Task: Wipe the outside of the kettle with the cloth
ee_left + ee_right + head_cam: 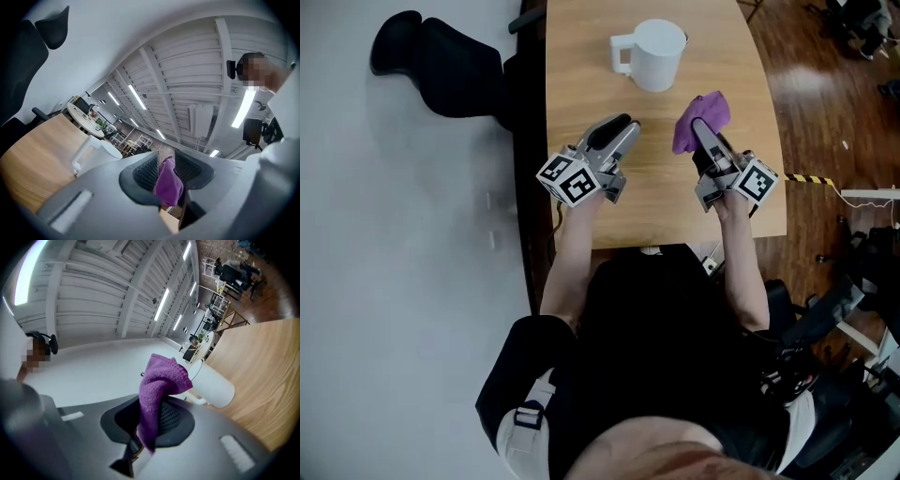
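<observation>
1. Head view: the white kettle (652, 54) stands on the wooden table (581, 84), ahead of both grippers. The purple cloth (705, 112) sticks out of the right gripper (701, 131); the left gripper (619, 133) is raised alongside.
2. Left gripper view: its jaws stand apart, gripping nothing; the cloth (168, 183) shows through the gap.
3. Right gripper view: its jaws clamp the cloth (161, 380), apart from the kettle (218, 385).

A light wooden surface (581, 84) runs from near to far. A black office chair (441, 61) stands off its far left corner. Dark wooden floor (825, 103) lies to the right, with a yellow-and-black striped strip (807, 178) on it. Strip lights (244, 107) cross the white ceiling (187, 70).
</observation>
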`<state>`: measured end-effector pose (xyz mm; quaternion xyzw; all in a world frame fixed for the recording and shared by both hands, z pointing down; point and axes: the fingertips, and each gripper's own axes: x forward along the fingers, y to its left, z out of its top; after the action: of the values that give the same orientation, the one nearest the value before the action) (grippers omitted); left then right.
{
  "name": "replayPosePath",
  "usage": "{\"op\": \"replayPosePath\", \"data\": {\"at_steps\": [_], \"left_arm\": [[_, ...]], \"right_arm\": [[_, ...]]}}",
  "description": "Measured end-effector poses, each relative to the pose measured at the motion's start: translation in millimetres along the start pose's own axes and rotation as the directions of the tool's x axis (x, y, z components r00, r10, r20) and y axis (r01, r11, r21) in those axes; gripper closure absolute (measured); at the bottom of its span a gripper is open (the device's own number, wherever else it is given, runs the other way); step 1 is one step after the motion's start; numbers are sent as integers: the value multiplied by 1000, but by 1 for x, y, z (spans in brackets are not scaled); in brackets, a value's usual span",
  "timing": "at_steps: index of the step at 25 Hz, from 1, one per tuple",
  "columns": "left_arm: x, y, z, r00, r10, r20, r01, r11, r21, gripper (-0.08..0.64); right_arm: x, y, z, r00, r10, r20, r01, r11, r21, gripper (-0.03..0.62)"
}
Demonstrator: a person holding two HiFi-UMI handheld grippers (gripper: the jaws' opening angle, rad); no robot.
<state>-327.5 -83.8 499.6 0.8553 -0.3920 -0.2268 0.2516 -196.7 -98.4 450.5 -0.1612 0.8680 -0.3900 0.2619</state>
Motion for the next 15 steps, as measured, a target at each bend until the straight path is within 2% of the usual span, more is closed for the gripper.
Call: {"op": "replayPosePath", "data": {"at_steps": [7,15], "left_arm": [[10,-46,-10,999,-35,-32,37,996,78,245],[19,-119,-22,999,43,-23,-37,978,204,261]], "right_arm": [[-25,41,20,999,39,38,-38,999,-31,545],[-73,75,37,994,105,-8,-105,994,-12,545]]}}
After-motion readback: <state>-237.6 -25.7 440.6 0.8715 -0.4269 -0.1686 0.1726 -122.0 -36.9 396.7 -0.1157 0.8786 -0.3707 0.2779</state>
